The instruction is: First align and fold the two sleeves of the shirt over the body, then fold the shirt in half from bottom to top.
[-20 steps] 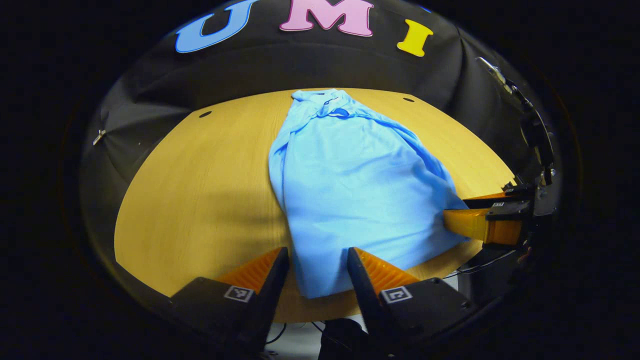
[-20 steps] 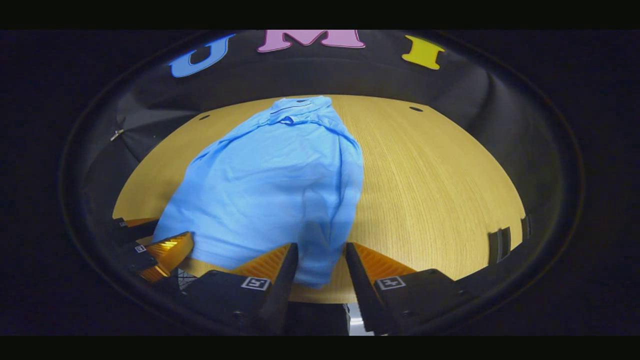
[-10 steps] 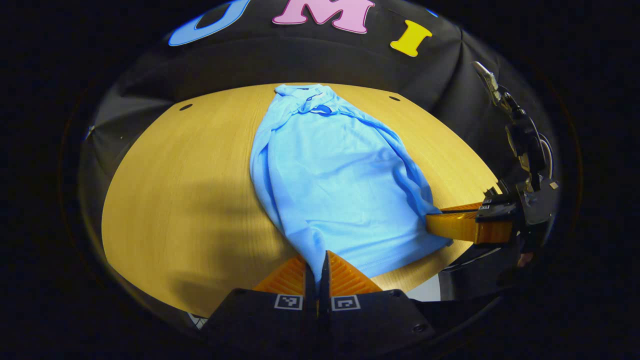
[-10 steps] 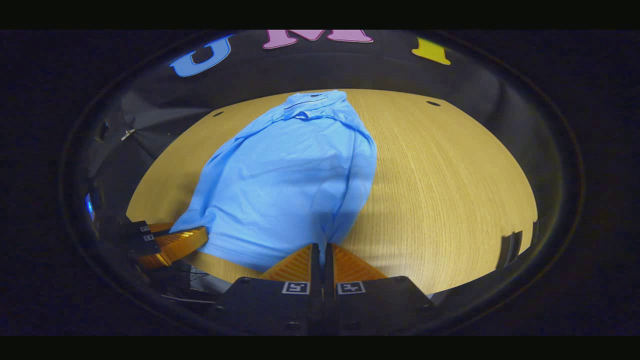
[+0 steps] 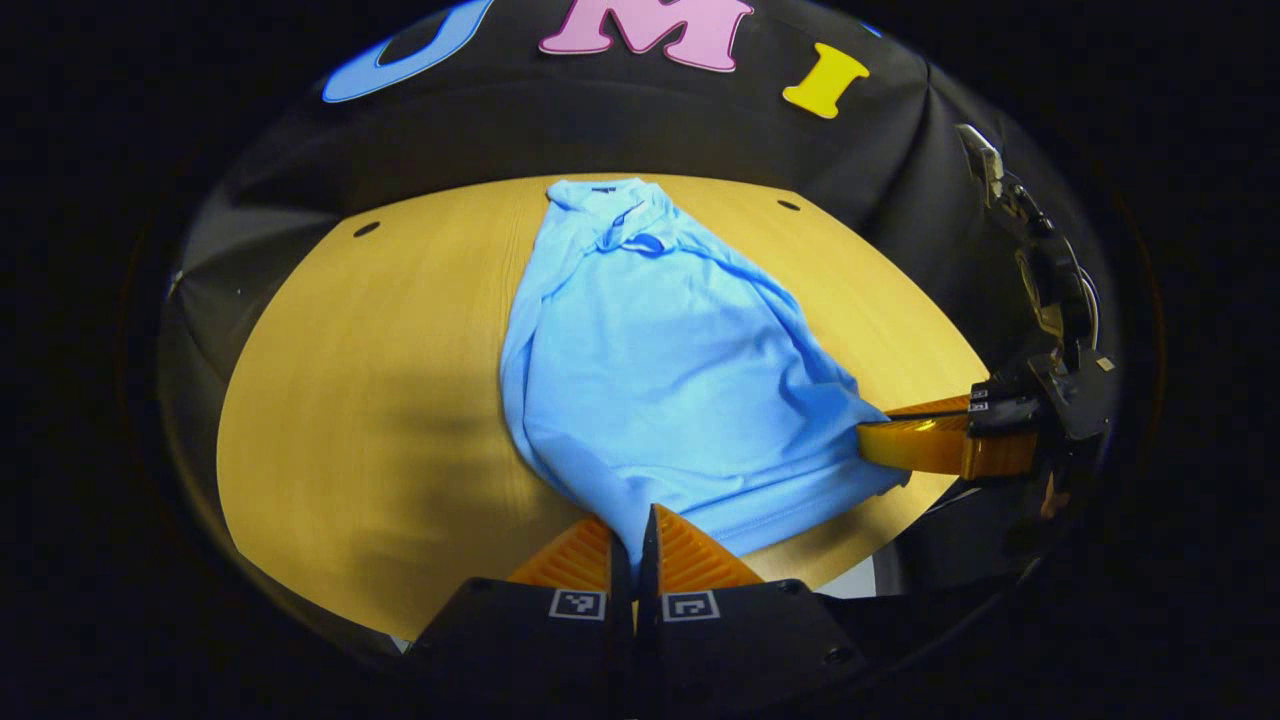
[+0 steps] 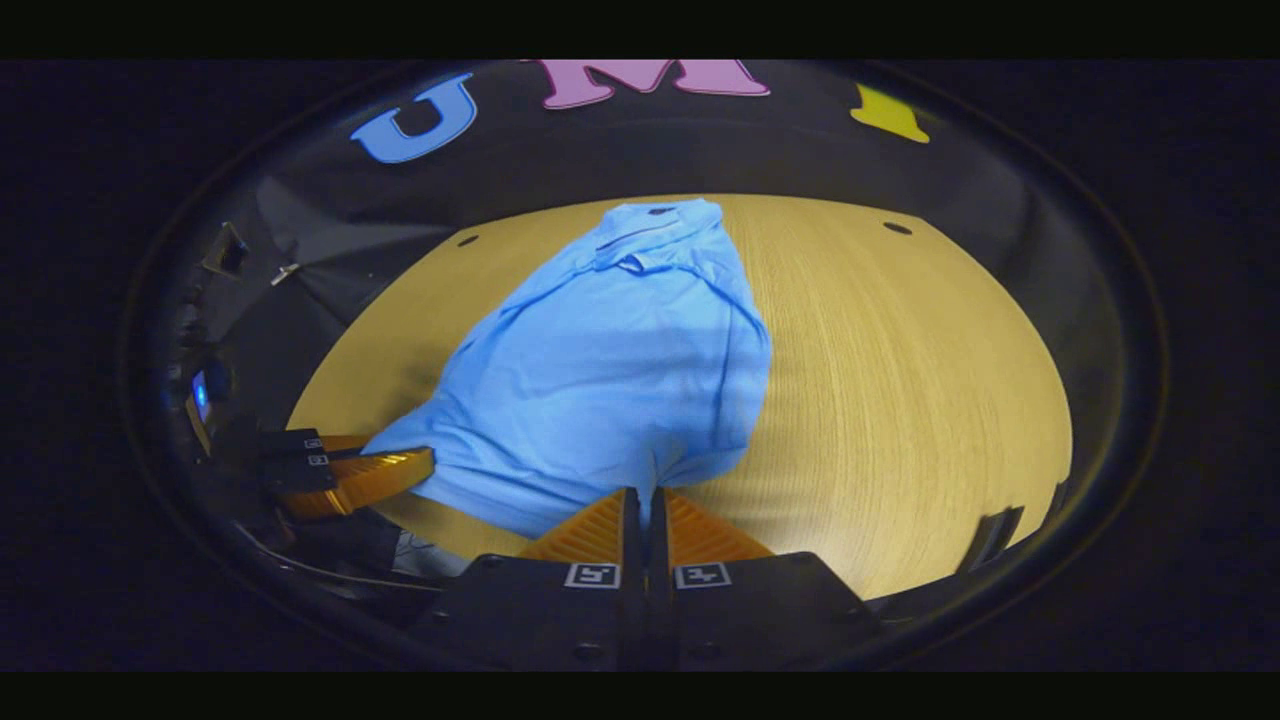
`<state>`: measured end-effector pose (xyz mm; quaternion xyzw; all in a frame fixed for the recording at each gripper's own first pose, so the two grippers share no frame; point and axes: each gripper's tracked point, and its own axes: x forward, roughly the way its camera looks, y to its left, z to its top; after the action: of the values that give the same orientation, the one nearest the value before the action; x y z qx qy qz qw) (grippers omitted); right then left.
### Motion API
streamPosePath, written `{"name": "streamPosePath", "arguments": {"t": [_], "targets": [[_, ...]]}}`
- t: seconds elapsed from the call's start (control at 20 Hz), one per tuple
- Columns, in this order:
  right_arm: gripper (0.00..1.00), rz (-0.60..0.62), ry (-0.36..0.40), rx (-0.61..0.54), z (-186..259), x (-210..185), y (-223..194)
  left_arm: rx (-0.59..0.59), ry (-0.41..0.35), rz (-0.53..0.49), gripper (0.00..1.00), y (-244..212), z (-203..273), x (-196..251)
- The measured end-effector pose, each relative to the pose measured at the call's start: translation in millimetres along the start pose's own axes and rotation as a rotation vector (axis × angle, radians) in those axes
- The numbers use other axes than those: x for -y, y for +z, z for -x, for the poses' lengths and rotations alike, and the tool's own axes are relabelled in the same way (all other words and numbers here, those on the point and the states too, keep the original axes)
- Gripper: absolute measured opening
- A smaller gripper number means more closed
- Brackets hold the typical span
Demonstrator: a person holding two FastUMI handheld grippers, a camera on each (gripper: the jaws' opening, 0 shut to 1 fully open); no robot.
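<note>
Lying rumpled, sleeves folded: shirt (image 5: 660, 370)

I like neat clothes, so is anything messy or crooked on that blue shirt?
Slightly. The shirt lies rumpled on the table, its collar twisted. The left gripper and right gripper each pinch a hem corner, bunching the cloth.

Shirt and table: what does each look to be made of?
The shirt looks like soft, matte knit fabric, probably cotton or a blend: it drapes and wrinkles, with a stitched hem. The table looks like light wood or wood-look laminate, going by its fine straight grain and faint sheen; which one cannot be told.
</note>
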<state>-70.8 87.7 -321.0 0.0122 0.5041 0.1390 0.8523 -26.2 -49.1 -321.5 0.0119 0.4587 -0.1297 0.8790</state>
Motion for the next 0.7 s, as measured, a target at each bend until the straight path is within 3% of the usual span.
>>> {"name": "streamPosePath", "arguments": {"t": [0.2, 0.3, 0.35, 0.55, 0.65, 0.7], "targets": [[0.05, -0.014, 0.016, 0.077, 7.6, 0.3, 63.8, 0.069, 0.007, 0.000, 0.06, 62.0, 15.5, -7.2], [0.00, -0.001, 0.024, 0.138, 12.8, -1.5, 99.9, 0.111, 0.028, -0.027, 0.06, 97.7, 21.8, -12.9], [0.11, 0.006, 0.031, 0.160, 13.5, -2.6, 116.8, 0.126, 0.035, -0.032, 0.06, 113.6, 23.5, -15.6], [0.00, 0.026, 0.055, 0.258, 17.1, -1.5, 185.7, 0.201, 0.036, -0.016, 0.06, 180.6, 26.0, -23.8], [0.11, 0.050, 0.053, 0.314, 16.7, 1.9, 221.0, 0.244, 0.044, 0.001, 0.06, 216.1, 20.9, -31.8], [0.00, 0.057, 0.057, 0.326, 12.2, 3.0, 234.1, 0.254, 0.042, 0.013, 0.06, 231.4, 15.8, -33.9]]}}
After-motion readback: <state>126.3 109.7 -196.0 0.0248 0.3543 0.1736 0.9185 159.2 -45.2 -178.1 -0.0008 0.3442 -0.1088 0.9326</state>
